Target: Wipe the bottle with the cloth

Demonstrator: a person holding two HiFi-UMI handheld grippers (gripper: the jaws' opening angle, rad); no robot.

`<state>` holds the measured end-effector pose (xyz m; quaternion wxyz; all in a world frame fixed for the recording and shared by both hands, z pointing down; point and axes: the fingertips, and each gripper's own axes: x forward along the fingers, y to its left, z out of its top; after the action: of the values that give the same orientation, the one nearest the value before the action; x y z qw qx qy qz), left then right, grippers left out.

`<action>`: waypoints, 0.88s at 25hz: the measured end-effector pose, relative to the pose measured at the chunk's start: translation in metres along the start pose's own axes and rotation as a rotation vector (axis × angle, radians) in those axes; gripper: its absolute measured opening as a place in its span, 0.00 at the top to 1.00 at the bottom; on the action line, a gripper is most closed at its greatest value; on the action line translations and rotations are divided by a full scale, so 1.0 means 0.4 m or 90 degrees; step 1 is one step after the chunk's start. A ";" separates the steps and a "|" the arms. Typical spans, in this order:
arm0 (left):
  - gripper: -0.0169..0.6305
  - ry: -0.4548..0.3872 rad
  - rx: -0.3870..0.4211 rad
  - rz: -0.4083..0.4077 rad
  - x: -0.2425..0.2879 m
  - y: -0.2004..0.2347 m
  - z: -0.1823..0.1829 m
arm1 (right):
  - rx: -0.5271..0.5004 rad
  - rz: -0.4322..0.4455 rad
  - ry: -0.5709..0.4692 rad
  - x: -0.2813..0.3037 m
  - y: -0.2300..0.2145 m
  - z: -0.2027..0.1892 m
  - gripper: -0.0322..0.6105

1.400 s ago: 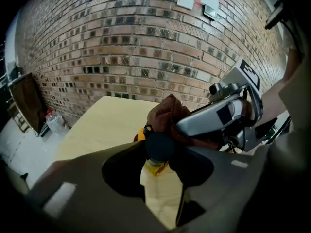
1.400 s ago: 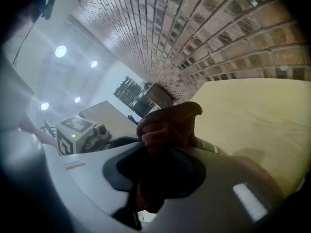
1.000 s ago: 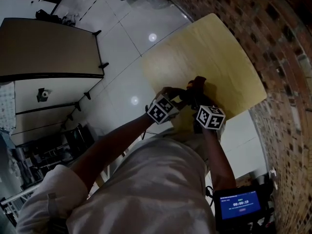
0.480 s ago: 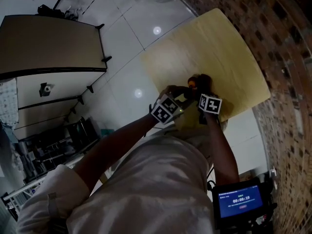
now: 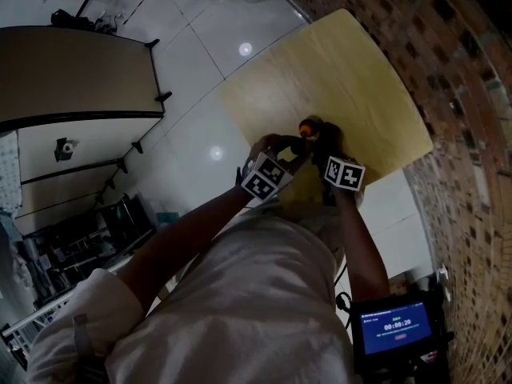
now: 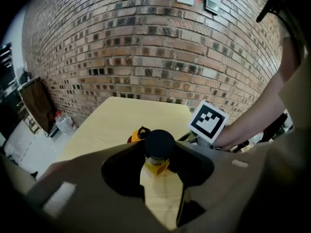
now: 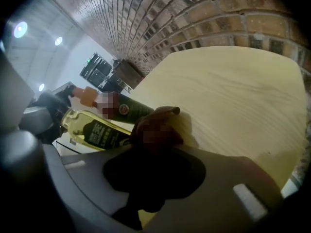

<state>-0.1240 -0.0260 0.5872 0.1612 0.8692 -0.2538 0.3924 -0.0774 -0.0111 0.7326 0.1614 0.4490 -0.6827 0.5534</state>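
Left gripper (image 6: 159, 155) is clamped on the bottle (image 6: 155, 168) up near the neck. One jaw sits on each side, and the black cap (image 6: 160, 142) pokes out past them at mid-frame of the left gripper view. Your right gripper (image 7: 153, 149) is pinched on the dark brown cloth (image 7: 163, 116). The cloth bunches out of the jaws against the bottle's lower body, low centre of the right gripper view.

Versus a second ago, your right gripper has dropped. Its cube (image 5: 346, 174) looks smaller in the head view and sits higher in the frame, closer to the bottle. There's hardly any change over the last half second. Left cube (image 5: 266, 177) has stayed put.

Orientation: in the right gripper view the bottle's long axis runs on a diagonal. The cap end points to the left edge, where your left gripper has it. The base end points to lower centre, behind the cloth. Yellow oil and a dark label show along the body. Can't tell whether the base touches the table (image 7: 233, 96). In the head view the bottle is between and just above the two cubes, right of centre, over the table's near edge.

Second bottle (image 7: 131, 111), with an orange cap (image 7: 87, 96), runs parallel just behind it in the right gripper view.
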 end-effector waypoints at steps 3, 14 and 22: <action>0.68 0.004 0.057 0.001 -0.018 0.000 -0.001 | 0.032 0.004 -0.018 -0.047 -0.025 -0.030 0.81; 0.66 0.022 0.538 -0.040 -0.088 -0.002 0.004 | 0.105 0.022 -0.079 -0.163 -0.060 -0.056 0.81; 0.66 0.095 0.898 -0.119 -0.043 0.000 -0.009 | 0.091 0.030 -0.100 -0.186 -0.038 -0.039 0.81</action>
<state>-0.1359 -0.0188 0.5763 -0.3891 0.7554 0.1477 0.5062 -0.0291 0.0353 0.6939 0.0615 0.4852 -0.6623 0.5676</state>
